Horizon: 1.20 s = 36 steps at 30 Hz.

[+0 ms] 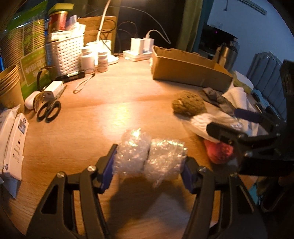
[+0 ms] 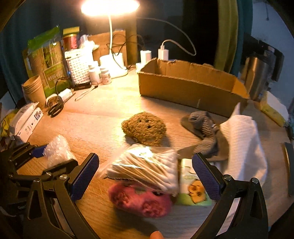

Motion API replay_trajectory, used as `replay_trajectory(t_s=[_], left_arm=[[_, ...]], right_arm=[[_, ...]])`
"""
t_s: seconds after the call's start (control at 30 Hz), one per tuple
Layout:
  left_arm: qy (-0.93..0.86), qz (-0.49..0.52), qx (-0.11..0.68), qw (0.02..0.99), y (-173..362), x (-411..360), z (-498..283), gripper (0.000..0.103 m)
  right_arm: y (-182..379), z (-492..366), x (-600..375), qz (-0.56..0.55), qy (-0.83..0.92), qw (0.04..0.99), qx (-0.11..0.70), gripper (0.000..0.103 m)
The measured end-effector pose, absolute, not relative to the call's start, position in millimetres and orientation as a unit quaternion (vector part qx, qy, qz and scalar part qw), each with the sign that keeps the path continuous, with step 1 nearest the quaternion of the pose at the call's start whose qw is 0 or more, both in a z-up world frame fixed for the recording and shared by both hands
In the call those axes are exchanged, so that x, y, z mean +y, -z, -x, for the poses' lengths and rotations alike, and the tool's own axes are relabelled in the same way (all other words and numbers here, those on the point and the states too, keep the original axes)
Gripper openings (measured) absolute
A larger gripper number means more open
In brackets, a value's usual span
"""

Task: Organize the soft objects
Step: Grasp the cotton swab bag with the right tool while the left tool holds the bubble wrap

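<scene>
squeezing from both sides, my left claw (image 1: 148, 161) has its blue pads pressed against the ends of a folded bubble wrap bundle (image 1: 149, 158), which bulges in two lobes between them just above the counter (image 1: 91, 132). my right claw (image 2: 147, 176) stands wide apart and grips nothing; between its pads lie a clear bag of cotton swabs (image 2: 145, 169) and, nearer me, a pink fuzzy ball (image 2: 139, 200) with the bag's edge resting over it.

from the right wrist i see things the left view barely gives me: a brown knitted piece (image 2: 144, 128) lying flat beyond the bag, a grey sock (image 2: 202, 126) just beside a white cloth (image 2: 244, 147), a printed card (image 2: 193, 191) under the right pad, and the open inside of the cardboard box (image 2: 187, 86) at the back, under the glowing lamp (image 2: 110, 7). it also catches the left claw from the side, low on the left, with the wrap caught in it.

the left wrist shows more of the clutter: scissors (image 1: 48, 110), a white woven basket (image 1: 64, 53), pill bottles (image 1: 95, 60), paper cups (image 1: 10, 86) and chargers (image 1: 142, 45). there the right claw appears as a dark frame over the pink ball, and the brown knitted piece sits well apart from the bundle.
</scene>
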<state>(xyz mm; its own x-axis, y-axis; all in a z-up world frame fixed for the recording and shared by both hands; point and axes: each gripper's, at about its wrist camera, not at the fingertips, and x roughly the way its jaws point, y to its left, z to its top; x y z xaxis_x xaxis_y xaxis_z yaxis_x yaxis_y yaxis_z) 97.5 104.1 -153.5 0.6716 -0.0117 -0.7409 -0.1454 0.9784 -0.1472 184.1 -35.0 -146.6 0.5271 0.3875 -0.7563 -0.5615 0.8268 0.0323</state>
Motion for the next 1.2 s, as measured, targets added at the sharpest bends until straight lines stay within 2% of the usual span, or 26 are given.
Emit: replay_trajectory(t_s=[0.27,0.37,0.47,1.2], left_arm=[[-0.053,0.109,0.403,0.907,153.7,124.2,-102.0,0.062],[-0.057,0.109,0.404,0.907,153.4,126.5,-103.1,0.062],[-0.059,0.108,0.401,0.908,150.4,126.2,-104.3,0.062],[-0.038,0.073,0.359,0.93,101.0,83.6,-142.4,0.062]], right_arm=[[164.7,-196.0,-21.5,0.116,-0.272,0.853,0.43,0.101],[164.0,-197.7,-21.5,0.115,-0.275,0.852,0.43,0.078],[162.7,-198.7,-22.3,0.115,-0.281,0.85,0.431,0.074],[94.9,-215.5,-79.5,0.068,-0.272,0.892,0.355,0.073]])
